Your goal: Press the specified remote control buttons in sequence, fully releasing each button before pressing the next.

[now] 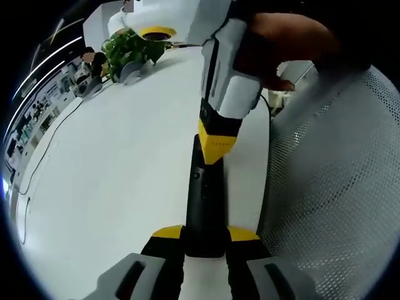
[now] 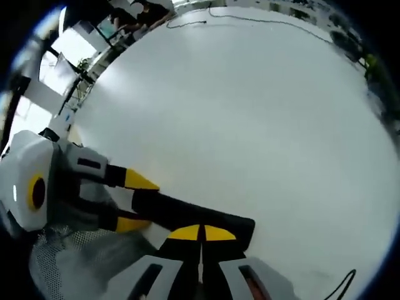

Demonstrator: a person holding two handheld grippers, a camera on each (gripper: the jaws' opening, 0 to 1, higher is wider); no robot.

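We're holding the black remote (image 1: 203, 206) lengthwise over the white table (image 1: 119, 156), near its right edge. In the left gripper view the left gripper (image 1: 205, 236) is pinching the remote's near end between its yellow-tipped jaws, and the remote is running away from us toward the far side.

The right gripper (image 1: 215, 150) is coming in from the far side of that view, its yellow tip touching down on the upper face of the remote, roughly on the far part of it. A hand (image 1: 281, 44) is gripping that tool's white body. We can't tell from here which button is under the tip.

In the right gripper view the right gripper (image 2: 201, 234) is showing its two yellow tips pressed together with no gap, sitting right on the remote (image 2: 187, 219). The left gripper (image 2: 134, 200) is entering from the left there, its yellow jaws clamped on either side of the remote's end.

Just right of the table in the left gripper view we're seeing a white mesh surface (image 1: 337, 187), perforated. At the far left of the table a green plant (image 1: 128, 47) is standing, and a thin cable (image 1: 44, 156) is trailing along the left side. A cable (image 2: 250, 19) is also lying at the far end in the right gripper view.
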